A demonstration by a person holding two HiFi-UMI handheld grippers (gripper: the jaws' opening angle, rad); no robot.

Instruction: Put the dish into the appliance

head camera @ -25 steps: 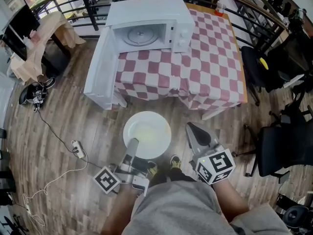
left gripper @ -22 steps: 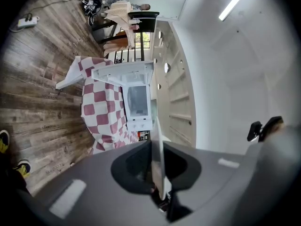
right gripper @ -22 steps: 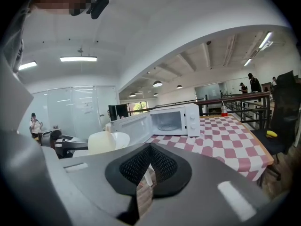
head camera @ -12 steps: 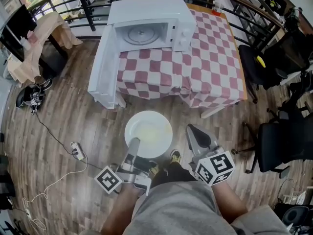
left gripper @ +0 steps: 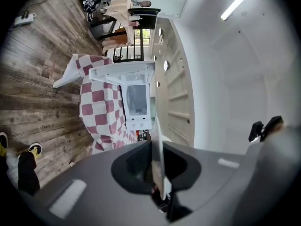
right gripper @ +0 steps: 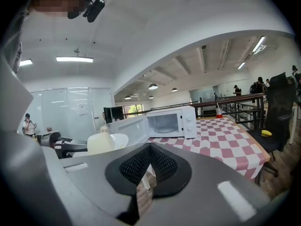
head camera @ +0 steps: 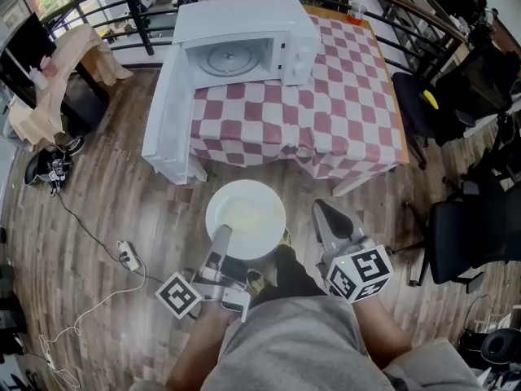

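The left gripper (head camera: pixel 221 235) has its jaws closed on the near rim of the dish (head camera: pixel 248 214), a white round plate. The left gripper view shows that rim edge-on, pinched between the pads. The dish is carried about level over the wooden floor (short of the near edge of the worktop (head camera: pixel 350 96) and its red-and-white checked cloth). The right gripper (head camera: pixel 325 210) hangs just to the right of the dish, apart from it, with its jaws together and nothing between them.

The microwave (head camera: pixel 244 23) stands at the far left of the worktop. Its door (head camera: pixel 167 112) is swung wide toward the near left, and the cavity faces the person with the turntable (head camera: pixel 230 58) in plain sight. So the opening lies straight out beyond the dish and a shade to the left, well apart from it.

Because the grip is on the near rim, the free far edge of the dish leads toward the cavity, which I judge suits a straight push in. The left hand is the one that matters here; the right is spare. The carry looks at an early stage, with the whole near stretch of worktop yet to cross. The open door on the left is the thing most likely to be clipped.
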